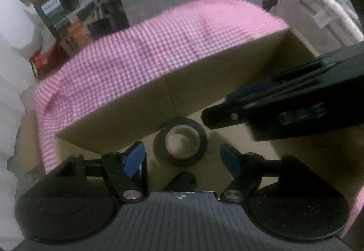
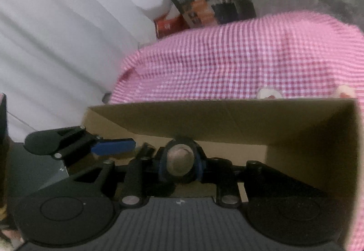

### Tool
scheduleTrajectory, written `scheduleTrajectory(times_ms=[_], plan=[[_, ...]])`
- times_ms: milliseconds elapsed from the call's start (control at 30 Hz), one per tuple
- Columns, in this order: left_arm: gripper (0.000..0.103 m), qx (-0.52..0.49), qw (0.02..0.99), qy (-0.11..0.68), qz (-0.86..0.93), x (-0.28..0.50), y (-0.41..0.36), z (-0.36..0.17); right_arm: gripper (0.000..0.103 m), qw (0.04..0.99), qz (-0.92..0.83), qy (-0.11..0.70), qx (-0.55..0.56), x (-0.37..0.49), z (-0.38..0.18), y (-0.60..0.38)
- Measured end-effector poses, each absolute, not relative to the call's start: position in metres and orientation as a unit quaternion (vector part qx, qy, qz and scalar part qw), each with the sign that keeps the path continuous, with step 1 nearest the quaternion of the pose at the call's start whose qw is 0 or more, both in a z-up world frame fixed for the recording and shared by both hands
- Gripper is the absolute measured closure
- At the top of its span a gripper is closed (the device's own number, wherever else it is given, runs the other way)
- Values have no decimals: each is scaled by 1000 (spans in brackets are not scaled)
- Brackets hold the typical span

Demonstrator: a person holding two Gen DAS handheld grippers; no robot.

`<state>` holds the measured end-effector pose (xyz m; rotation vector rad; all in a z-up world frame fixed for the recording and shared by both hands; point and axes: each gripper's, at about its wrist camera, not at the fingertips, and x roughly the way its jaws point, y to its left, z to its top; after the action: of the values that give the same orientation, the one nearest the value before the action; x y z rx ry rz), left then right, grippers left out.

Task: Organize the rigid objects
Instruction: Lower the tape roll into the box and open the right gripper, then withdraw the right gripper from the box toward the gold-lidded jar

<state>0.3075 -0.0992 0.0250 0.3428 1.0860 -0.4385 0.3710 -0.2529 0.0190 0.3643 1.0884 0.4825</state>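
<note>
A black roll of tape (image 1: 180, 141) lies on the floor of an open cardboard box (image 1: 141, 110). My left gripper (image 1: 182, 157) is open just over the box, its blue pads (image 1: 134, 159) on either side of the roll and apart from it. My right gripper (image 1: 218, 112) reaches in from the right, its tips just beside the roll. In the right wrist view the right gripper (image 2: 180, 165) has its fingers (image 2: 147, 164) close around the roll (image 2: 180, 161), which sits inside the box (image 2: 227, 119). The left gripper's blue finger (image 2: 112, 147) shows at the left.
The box stands on a pink checked cloth (image 1: 141, 55). Two small pale objects (image 2: 269, 93) lie on the cloth beyond the box's far wall. A printed carton (image 1: 75, 10) and a red package (image 1: 43, 58) stand on the floor behind. White fabric (image 2: 56, 46) hangs at left.
</note>
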Motion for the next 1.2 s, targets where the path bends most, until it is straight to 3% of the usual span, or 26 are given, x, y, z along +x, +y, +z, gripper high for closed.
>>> scheduleTrajectory(times_ms=[33,67,500,900,1200], plan=[[27,161,824,503,-206,301,-98,32,54,819,226,499,174,361,30,-261],[27,160,828,496,-207,293,-96,39,51,825,224,487,176,352,39,-266],[23,134,885,381,-230,166,-63,108,43,867,254,376,208,188,113,-305],[22,113,894,353,-252,69,-66,55,43,852,253,378,259,94,65,-305],[27,150,875,366,-279,61,-107,1,43,830,211,412,310,87,8,-320]])
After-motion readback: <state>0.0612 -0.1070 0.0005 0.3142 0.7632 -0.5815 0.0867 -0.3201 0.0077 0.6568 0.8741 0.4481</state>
